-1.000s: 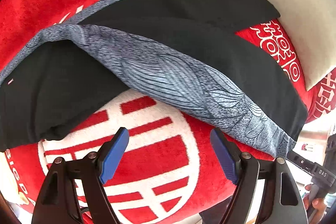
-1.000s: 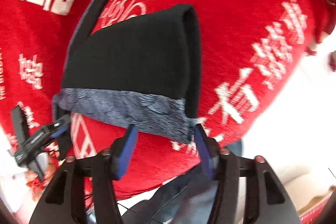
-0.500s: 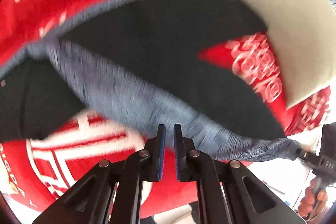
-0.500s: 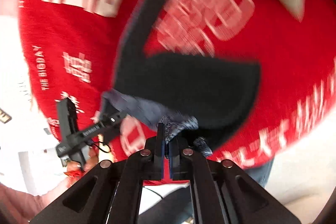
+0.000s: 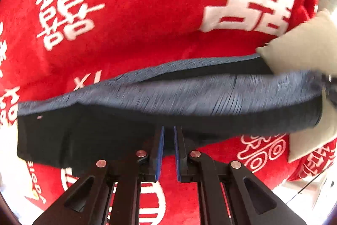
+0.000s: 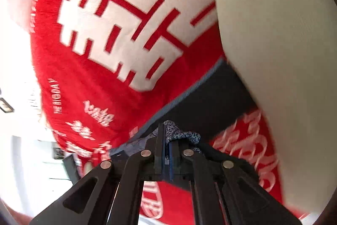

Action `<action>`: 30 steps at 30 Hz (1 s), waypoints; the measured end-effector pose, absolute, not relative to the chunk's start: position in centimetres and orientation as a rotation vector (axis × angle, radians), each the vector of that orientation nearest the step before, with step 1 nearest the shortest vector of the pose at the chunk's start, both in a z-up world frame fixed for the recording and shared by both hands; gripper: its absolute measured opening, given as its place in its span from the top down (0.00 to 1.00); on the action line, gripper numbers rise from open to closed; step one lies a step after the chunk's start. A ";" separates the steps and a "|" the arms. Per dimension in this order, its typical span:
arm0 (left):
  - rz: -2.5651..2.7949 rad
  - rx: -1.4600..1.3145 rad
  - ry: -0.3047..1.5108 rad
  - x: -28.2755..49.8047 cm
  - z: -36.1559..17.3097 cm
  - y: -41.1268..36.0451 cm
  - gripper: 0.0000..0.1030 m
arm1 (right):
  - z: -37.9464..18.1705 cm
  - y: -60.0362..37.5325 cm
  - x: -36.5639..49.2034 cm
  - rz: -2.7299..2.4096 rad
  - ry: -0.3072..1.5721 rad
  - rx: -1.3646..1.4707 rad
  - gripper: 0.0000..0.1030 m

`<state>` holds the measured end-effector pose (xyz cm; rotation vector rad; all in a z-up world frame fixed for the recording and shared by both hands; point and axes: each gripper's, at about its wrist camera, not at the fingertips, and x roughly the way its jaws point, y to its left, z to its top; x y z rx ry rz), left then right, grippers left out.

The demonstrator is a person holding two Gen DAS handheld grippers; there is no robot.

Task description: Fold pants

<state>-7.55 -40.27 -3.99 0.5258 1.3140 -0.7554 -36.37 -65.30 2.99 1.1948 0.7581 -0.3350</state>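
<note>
The pants [image 5: 189, 111] are black with a grey patterned band and lie across a red blanket. In the left wrist view my left gripper [image 5: 167, 134] is shut on the near edge of the pants, with dark cloth between its blue pads. The grey band stretches to the right and is lifted. In the right wrist view my right gripper [image 6: 167, 132] is shut on a bunched grey patterned corner of the pants [image 6: 179, 135]; black cloth runs away from it towards the upper right.
The red blanket [image 5: 137, 14] with large white characters covers the surface. A beige cushion [image 5: 305, 52] lies at the right, over the far end of the pants; it also fills the right of the right wrist view [image 6: 273, 35]. The blanket's edge drops off at the left [image 6: 42, 119].
Both grippers went from open to shut on the pants' edge. They have since carried the grey band up and over towards the far side of the blanket.
</note>
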 end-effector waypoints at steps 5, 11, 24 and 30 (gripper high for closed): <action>-0.649 0.594 1.318 -5.4 -9.9 -42.1 0.90 | 0.0 -69.8 -30.0 -0.417 0.968 1.038 0.97; -0.594 0.642 1.339 -4.1 -15.3 -45.9 0.90 | -5.5 -70.9 -24.6 -0.477 1.197 0.848 0.84; -0.646 0.688 1.355 -3.6 -14.8 -46.3 0.90 | 2.7 -71.7 -26.1 -0.471 1.026 0.853 0.34; -0.636 0.772 1.308 -5.8 -16.3 -45.3 0.90 | -3.3 -67.5 -25.1 -0.394 1.238 0.781 0.59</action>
